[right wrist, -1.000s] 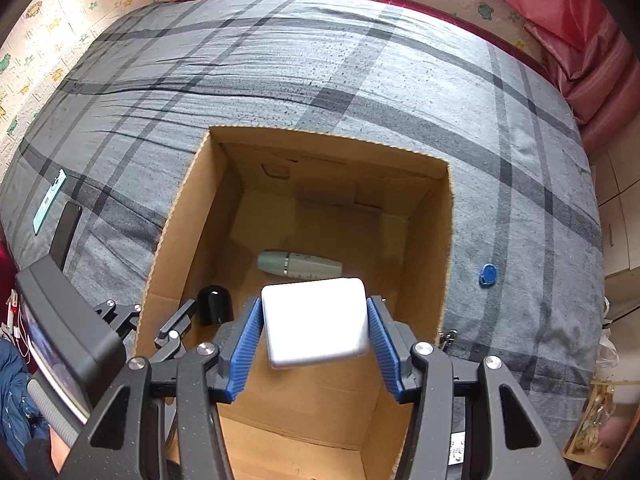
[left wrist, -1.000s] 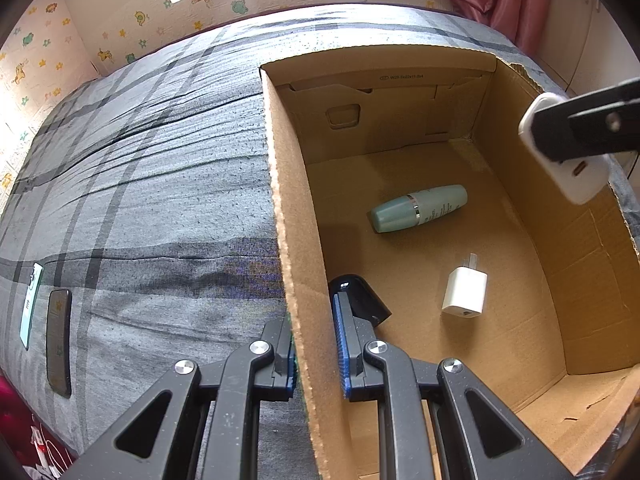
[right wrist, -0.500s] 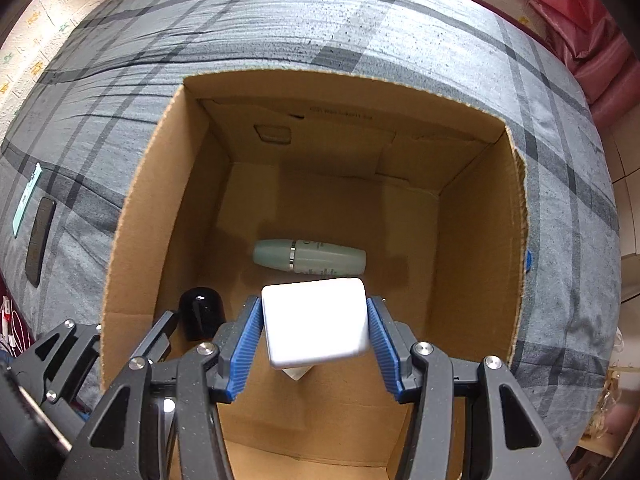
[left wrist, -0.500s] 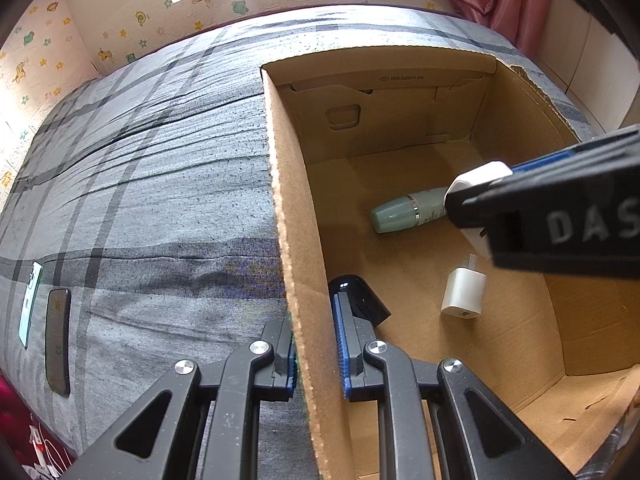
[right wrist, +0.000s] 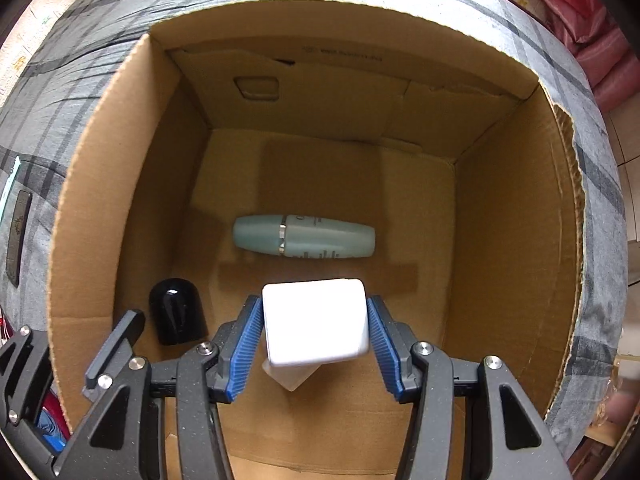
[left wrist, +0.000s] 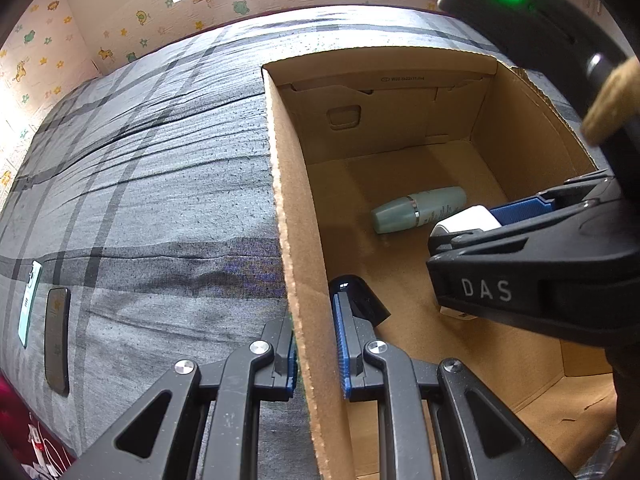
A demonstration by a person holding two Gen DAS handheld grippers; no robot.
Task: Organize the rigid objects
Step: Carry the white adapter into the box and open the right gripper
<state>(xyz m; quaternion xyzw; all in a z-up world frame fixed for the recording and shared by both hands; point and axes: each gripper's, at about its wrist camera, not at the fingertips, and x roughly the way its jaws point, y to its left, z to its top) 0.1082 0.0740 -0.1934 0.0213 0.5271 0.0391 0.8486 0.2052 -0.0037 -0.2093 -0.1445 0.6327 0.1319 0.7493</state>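
My right gripper point(right wrist: 314, 330) is shut on a white charger block point(right wrist: 316, 326) and holds it low inside the open cardboard box point(right wrist: 104, 184). In the left wrist view the block point(left wrist: 466, 220) shows between the right gripper's fingers point(left wrist: 520, 210). My left gripper point(left wrist: 316, 350) is shut on the box's left wall point(left wrist: 298, 248). On the box floor lie a pale green bottle point(right wrist: 304, 236), a black cap point(right wrist: 176, 310) and a smaller white plug point(right wrist: 290, 378), partly hidden under the held block.
The box stands on a grey plaid bed cover point(left wrist: 140, 184). A dark phone point(left wrist: 56, 338) and a teal card point(left wrist: 29, 304) lie on the cover at the left. Wallpapered wall point(left wrist: 120, 12) runs behind the bed; pink fabric point(right wrist: 592, 32) is at the right.
My right gripper has moved down and forward into the box with the white block, from above the rim to near the floor. My left gripper has stayed clamped on the wall.
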